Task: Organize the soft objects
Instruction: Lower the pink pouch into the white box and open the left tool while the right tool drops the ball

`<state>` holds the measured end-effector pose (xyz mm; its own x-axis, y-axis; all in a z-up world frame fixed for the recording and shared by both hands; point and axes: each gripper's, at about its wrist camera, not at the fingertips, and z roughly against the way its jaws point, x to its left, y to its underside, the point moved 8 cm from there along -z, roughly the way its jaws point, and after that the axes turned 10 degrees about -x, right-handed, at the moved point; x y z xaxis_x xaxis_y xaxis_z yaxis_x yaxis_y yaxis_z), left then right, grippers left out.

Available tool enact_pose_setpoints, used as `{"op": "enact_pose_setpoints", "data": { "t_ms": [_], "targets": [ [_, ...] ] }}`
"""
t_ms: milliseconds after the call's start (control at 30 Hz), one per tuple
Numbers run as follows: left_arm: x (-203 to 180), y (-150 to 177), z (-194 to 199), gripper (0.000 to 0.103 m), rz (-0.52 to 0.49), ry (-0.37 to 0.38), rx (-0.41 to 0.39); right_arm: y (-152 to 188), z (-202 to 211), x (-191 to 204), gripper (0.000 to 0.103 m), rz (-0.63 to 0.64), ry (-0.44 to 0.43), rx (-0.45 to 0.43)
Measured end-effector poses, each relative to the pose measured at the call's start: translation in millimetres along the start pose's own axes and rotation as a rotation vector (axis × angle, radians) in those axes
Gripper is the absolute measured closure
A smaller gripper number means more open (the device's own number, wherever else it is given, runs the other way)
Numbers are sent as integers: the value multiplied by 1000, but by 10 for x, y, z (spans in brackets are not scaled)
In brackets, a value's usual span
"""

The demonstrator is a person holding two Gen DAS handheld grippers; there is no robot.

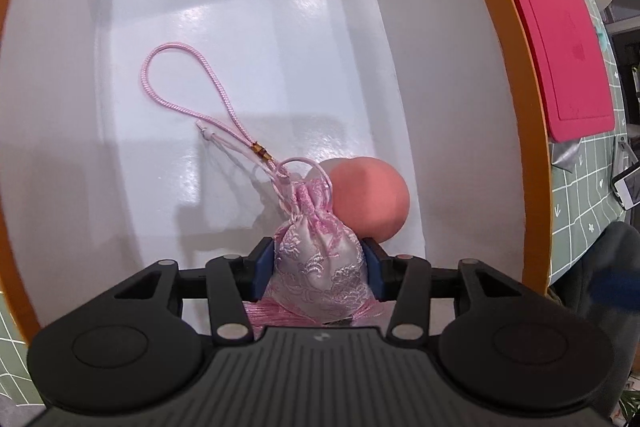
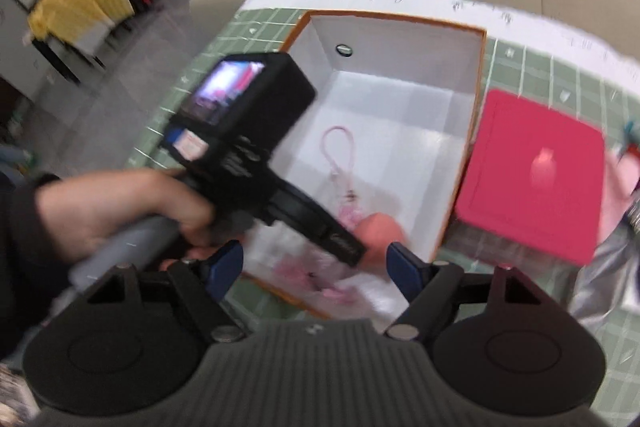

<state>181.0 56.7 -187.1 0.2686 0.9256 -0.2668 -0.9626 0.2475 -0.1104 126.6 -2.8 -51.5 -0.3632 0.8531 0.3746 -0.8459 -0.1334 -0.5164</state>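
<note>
Each claw had black, wing-shaped arms with round discs, silver screw heads and blue pads, behind a ribbed grey housing: left claw, right claw. The person's left hand wore a dark sleeve.

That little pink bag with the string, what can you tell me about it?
The pouch is a small drawstring bag of shiny pink and white brocade with a flower pattern, gathered shut at its neck. A long pink braided cord with a small brown bead runs from the neck and lies looped on the white floor of the box. The left gripper holds the pouch between its blue pads, inside the box. A peach-coloured ball sits right behind it.
</note>
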Motion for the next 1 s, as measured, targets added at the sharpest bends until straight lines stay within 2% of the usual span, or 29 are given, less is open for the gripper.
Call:
{"op": "enact_pose_setpoints", "data": {
  "t_ms": [67, 133, 200, 267, 433, 600, 800, 833, 933, 1000],
  "targets": [
    [-25, -13, 4, 43, -14, 0, 5, -2, 24, -7, 26, -49, -42, -5],
    [-41, -26, 13, 41, -27, -2, 5, 34, 5, 17, 26, -56, -38, -16],
    [-62, -28, 15, 32, -42, -3, 5, 45, 27, -2, 26, -59, -23, -28],
    [-86, -52, 14, 12, -38, 6, -5, 39, 104, 28, 26, -67, -23, -34],
    [-79, -101, 133, 7, 15, 31, -74, 24, 192, -36, 26, -97, -16, -59],
    [-73, -78, 152, 6, 87, 66, -20, 2, 292, -163, 26, -160, -30, -83],
    [-175, -104, 405, 6, 99, 118, -66, -22, 452, -216, 26, -163, -25, -123],
    [-201, -110, 464, 6, 91, 115, -83, -17, 474, -234, 26, -167, -23, -126],
    [-237, -162, 632, 6, 93, 40, -141, 8, 527, -315, 26, -179, -8, -139],
    [-298, -209, 752, 7, 103, 27, -178, 31, 570, -392, 25, -197, -2, -151]
  ]
}}
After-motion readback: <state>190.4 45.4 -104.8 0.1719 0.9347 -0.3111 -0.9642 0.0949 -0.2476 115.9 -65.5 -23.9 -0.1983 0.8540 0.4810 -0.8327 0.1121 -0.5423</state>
